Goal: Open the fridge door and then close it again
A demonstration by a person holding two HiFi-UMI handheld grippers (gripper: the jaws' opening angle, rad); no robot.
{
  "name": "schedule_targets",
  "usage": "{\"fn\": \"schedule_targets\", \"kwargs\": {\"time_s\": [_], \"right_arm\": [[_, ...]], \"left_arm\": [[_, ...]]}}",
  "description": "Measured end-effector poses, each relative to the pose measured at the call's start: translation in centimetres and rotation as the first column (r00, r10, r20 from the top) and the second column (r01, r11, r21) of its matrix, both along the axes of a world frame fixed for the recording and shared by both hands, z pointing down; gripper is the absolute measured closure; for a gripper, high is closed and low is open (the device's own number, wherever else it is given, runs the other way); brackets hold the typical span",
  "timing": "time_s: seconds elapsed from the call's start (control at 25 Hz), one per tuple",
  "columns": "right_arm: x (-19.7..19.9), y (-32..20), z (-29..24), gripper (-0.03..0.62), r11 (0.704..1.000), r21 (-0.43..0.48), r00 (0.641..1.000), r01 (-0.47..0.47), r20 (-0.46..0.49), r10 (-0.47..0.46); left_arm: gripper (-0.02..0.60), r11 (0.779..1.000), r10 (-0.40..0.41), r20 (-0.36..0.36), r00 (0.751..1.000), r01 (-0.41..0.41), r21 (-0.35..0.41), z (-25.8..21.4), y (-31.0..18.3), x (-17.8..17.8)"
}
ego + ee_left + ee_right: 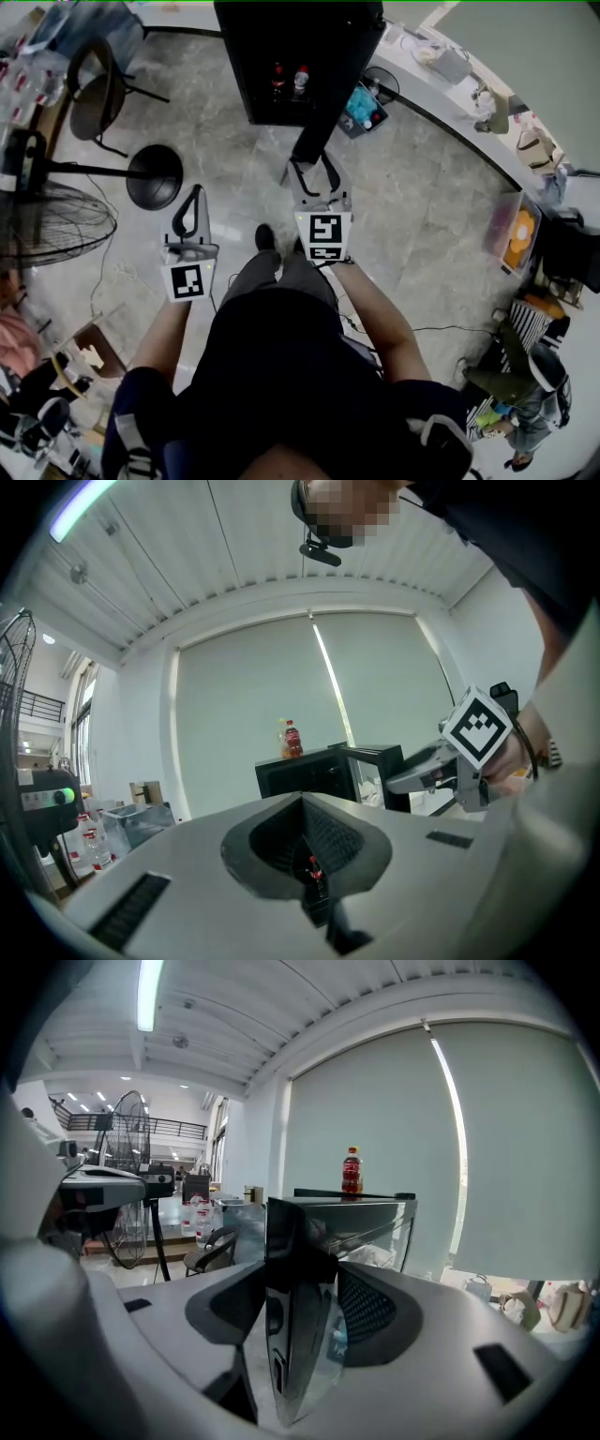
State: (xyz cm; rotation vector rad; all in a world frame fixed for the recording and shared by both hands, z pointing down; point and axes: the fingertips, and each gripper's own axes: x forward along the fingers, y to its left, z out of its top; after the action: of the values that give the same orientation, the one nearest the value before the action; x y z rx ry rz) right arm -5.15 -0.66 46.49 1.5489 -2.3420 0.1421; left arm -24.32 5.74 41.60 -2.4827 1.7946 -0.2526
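A small black fridge point(281, 52) stands on the floor ahead, with two bottles point(289, 81) on its shelf. Its glass door point(333, 89) is swung out toward me. My right gripper point(312, 169) has its jaws closed round the door's free edge point(295, 1279), which fills the gap between the pads. My left gripper point(194, 202) hangs apart, left of the fridge, shut and empty, its pads together point(305, 841). The left gripper view shows the fridge point(309, 778) with a red bottle point(292, 740) on top and the right gripper point(417, 778) at the door.
A floor fan point(47, 220) and a round stand base point(155, 176) are at the left, a chair point(94, 94) behind them. A curved white counter point(450, 103) with bags runs along the right. A basket point(366, 108) sits beside the fridge. Cables lie on the floor.
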Motion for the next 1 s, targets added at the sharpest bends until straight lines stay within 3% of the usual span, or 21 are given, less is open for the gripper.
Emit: {"fn": "schedule_targets", "kwargs": {"time_s": [0.32,0.44,0.52,0.64,0.76,0.88,1.0], "right_arm": [[0.0,0.5,-1.5,0.337,0.983,0.046,0.981,0.180,-0.088,-0.175],[0.6,1.1,-3.2,0.336,0.958,0.095,0.958,0.271,-0.129,-0.258],[0.8,1.3,-4.6,0.332,0.926,0.125,0.926,0.356,-0.179,-0.332],[0.9,1.4,-6.4,0.314,0.854,0.124,0.841,0.506,-0.292,-0.456],[0.9,1.4,-7.2,0.289,0.770,0.049,0.713,0.636,-0.420,-0.562],[0.8,0.9,-7.9,0.289,0.685,0.009,0.589,0.728,-0.520,-0.619],[0.9,0.0,-7.9,0.286,0.621,-0.036,0.485,0.783,-0.590,-0.646]], "left_arm": [[0.559,1.000,-0.030,0.005,1.000,0.030,0.001,0.0,0.0,-0.9],[0.558,0.999,-0.042,0.002,0.999,0.042,-0.004,0.0,0.1,-1.2],[0.558,0.999,-0.047,0.005,0.999,0.047,-0.006,0.0,0.1,-1.3],[0.560,0.999,-0.053,0.005,0.999,0.053,0.006,-0.1,-0.2,-1.4],[0.558,0.998,-0.058,0.012,0.998,0.058,0.009,-0.2,-0.3,-1.3],[0.559,0.997,-0.074,0.010,0.997,0.074,0.001,-0.3,-0.3,-1.4],[0.559,0.996,-0.086,0.015,0.996,0.085,0.014,-0.7,-0.2,-1.2]]}}
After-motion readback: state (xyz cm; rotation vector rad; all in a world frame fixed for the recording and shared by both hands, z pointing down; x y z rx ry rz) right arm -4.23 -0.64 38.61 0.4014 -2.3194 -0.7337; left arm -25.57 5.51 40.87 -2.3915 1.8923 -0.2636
